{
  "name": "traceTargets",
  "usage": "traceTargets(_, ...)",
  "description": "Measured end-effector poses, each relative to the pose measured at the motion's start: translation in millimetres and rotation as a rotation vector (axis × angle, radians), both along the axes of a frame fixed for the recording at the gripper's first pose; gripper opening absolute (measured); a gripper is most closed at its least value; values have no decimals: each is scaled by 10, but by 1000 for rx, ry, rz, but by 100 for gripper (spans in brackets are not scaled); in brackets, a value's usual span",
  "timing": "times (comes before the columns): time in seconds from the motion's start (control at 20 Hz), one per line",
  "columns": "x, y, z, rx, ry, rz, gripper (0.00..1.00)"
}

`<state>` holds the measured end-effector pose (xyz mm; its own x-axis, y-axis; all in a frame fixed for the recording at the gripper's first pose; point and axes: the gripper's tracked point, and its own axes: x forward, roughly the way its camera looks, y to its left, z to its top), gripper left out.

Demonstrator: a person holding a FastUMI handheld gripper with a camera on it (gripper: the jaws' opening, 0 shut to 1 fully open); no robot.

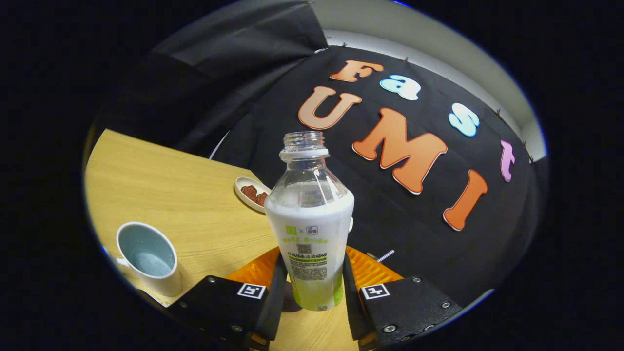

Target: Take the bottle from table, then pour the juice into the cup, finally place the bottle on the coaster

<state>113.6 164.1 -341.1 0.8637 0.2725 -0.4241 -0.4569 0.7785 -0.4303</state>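
A clear plastic bottle (310,229) with no cap and a white-and-green label stands between my two fingers, its open neck pointing up and slightly tilted with the view. My gripper (312,280) is shut on the bottle's lower body, one finger pressing each side. The bottle's upper part looks empty of liquid. A white cup (147,257) with a pale blue inside sits on the wooden table (185,195), to the left of my fingers and a little ahead; its handle points away to the left.
A small white oval dish (252,193) holding brown pieces lies on the table beyond the bottle, near the table's far edge. Behind it hangs the black booth wall. A thin white stick (385,255) shows just right of the bottle.
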Motion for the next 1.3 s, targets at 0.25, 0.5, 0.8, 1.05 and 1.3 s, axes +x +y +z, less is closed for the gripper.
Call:
traceTargets(0.25,212,-111,-228,185,124,-122,57)
traceTargets(0.5,364,-193,-398,332,196,-210,57)
traceTargets(0.8,410,-170,-749,358,274,-248,57)
traceTargets(1.05,370,-167,-923,376,314,-280,57)
traceTargets(1.3,330,-167,-968,387,337,-285,59)
